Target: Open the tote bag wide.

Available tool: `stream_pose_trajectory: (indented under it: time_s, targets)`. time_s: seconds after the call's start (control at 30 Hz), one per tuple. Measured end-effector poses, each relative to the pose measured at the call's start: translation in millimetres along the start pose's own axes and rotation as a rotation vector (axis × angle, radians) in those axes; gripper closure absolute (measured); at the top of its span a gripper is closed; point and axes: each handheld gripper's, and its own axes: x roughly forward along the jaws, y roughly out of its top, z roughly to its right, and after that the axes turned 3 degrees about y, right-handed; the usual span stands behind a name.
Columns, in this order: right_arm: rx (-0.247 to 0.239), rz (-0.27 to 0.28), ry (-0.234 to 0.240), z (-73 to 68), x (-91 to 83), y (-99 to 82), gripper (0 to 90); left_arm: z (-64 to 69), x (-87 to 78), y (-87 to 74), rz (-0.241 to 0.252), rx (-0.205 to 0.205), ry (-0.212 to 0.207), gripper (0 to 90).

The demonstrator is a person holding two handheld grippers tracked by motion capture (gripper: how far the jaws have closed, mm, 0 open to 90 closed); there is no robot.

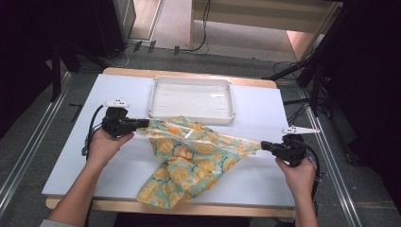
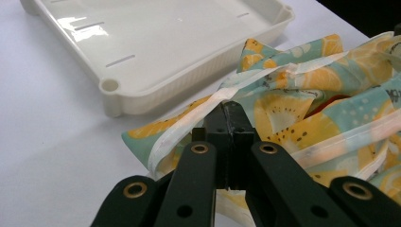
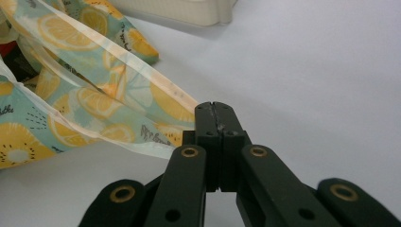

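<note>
A teal fabric printed with orange slices [image 1: 189, 161] is stretched across the white table [image 1: 71, 156], just before a white plastic tray [image 1: 191, 99]. Its pale hem is pinched by the left gripper [image 1: 144, 124]; the opposite edge is pinched by the right gripper [image 1: 265, 145].

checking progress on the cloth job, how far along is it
Done: both grips are made. The left gripper and right gripper are each shut on an edge of the lemon-print cloth. In hand: the cloth is stretched between them over the table. Left: most of it hangs crumpled, and the white tray holds nothing.
</note>
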Motion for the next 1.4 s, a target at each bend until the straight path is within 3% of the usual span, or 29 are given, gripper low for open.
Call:
stream_pose_trajectory:
  time_s: [0.07, 0.13, 0.2, 0.3, 0.37, 0.5, 0.67, 0.8, 0.97, 1.27, 1.4]
  targets:
    - [-0.004, -0.009, -0.009, -0.7, 2.1, -0.7, 90.0, -0.3, 3.3, 0.4, -0.015, -0.019, -0.038, 90.0]
    - [-0.006, -0.012, 0.010, -2.6, 5.3, -1.4, 89.6, 2.9, 4.2, 0.1, -0.020, 0.009, -0.055, 90.0]
    - [-0.011, -0.011, 0.016, -3.7, 5.6, -1.0, 87.2, 5.2, 1.8, 0.8, -0.014, 0.008, -0.078, 89.1]
    - [-0.039, 0.001, 0.024, -9.8, 2.6, 2.1, 78.8, 7.1, -3.6, 1.6, 0.012, 0.011, -0.098, 79.7]
    - [-0.052, 0.014, 0.023, -13.8, -0.1, 4.5, 73.1, 6.6, -3.9, 1.5, 0.003, 0.005, -0.136, 69.3]
    - [-0.077, 0.022, 0.030, -21.2, -5.2, 10.0, 69.2, 9.5, -7.5, 1.3, 0.007, 0.018, -0.119, 56.4]
    - [-0.098, 0.041, 0.041, -31.3, -13.6, 19.3, 62.6, 14.2, -14.3, 2.7, 0.025, 0.039, -0.114, 53.0]
    - [-0.132, 0.055, 0.057, -44.9, -15.2, 28.6, 62.7, 20.7, -14.4, 4.0, 0.029, 0.053, -0.115, 52.9]
    - [-0.166, 0.044, 0.096, -63.3, -2.1, 39.2, 65.4, 26.8, -12.8, 5.0, 0.012, 0.067, -0.129, 53.0]
    - [-0.181, 0.027, 0.139, -73.5, 13.1, 51.3, 66.5, 37.8, -16.9, 9.0, -0.019, 0.103, -0.117, 52.4]
    - [-0.214, 0.014, 0.160, -83.0, 21.5, 58.1, 66.5, 46.1, -20.5, 12.5, -0.025, 0.112, -0.130, 51.5]
